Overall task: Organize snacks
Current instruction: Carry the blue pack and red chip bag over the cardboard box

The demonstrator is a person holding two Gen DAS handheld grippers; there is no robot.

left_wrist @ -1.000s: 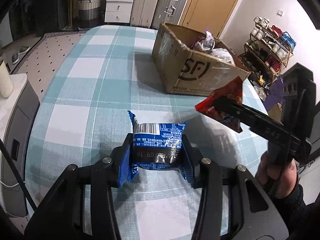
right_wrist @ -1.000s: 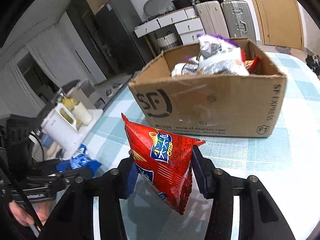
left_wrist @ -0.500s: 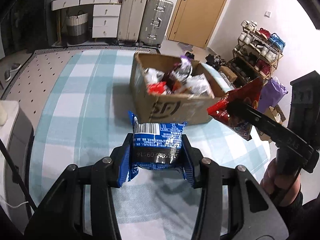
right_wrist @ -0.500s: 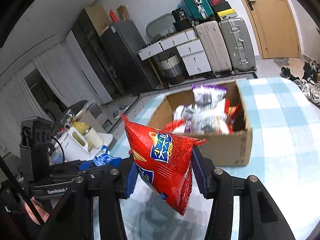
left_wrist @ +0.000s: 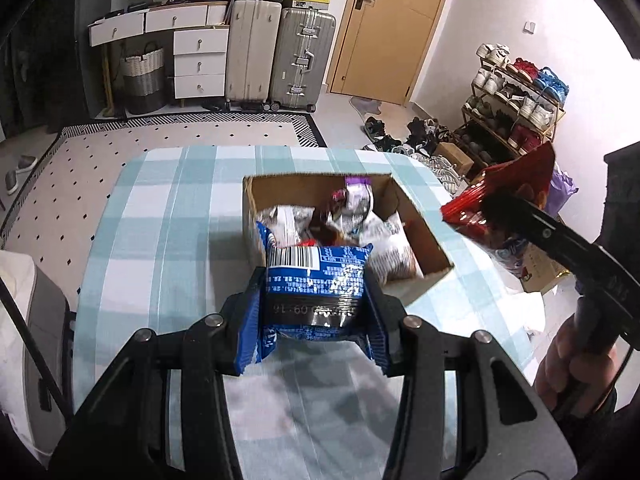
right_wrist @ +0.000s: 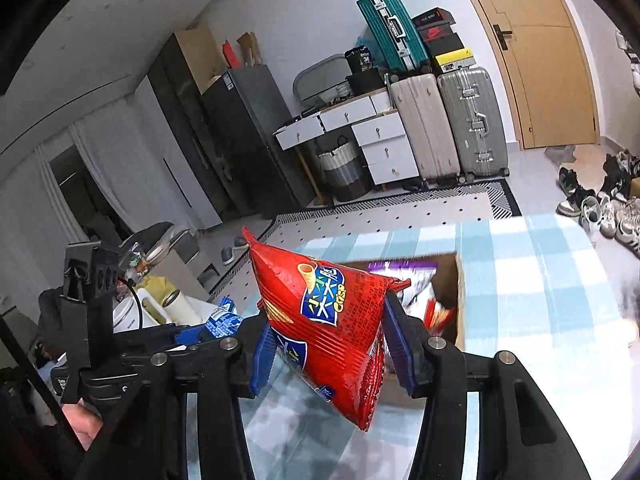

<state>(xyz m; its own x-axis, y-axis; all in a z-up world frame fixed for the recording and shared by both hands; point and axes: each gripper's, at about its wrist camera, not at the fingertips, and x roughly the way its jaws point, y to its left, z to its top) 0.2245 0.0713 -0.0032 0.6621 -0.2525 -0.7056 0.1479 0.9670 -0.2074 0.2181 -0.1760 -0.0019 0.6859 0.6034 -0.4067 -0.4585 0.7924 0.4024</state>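
My left gripper (left_wrist: 314, 316) is shut on a blue snack packet (left_wrist: 316, 280) with a barcode, held in the air just before the near wall of an open cardboard box (left_wrist: 416, 216). The box holds several silver, purple and red snack bags. My right gripper (right_wrist: 328, 340) is shut on a red crisp bag (right_wrist: 324, 316), held high above the table beside the box (right_wrist: 460, 292). In the left wrist view the red bag (left_wrist: 508, 192) and the right gripper (left_wrist: 486, 204) hang to the right of the box. In the right wrist view the left gripper with the blue packet (right_wrist: 222, 320) shows at the left.
The box stands on a table with a teal and white checked cloth (left_wrist: 168, 216). Behind are suitcases (left_wrist: 276, 52), white drawers (left_wrist: 196, 60), a door (left_wrist: 396, 28) and a shoe rack (left_wrist: 516, 96). A white appliance (left_wrist: 24, 320) stands at the table's left edge.
Both grippers rose with their packets and came nearer the box, so its inside now shows from above. Neither grip changed.
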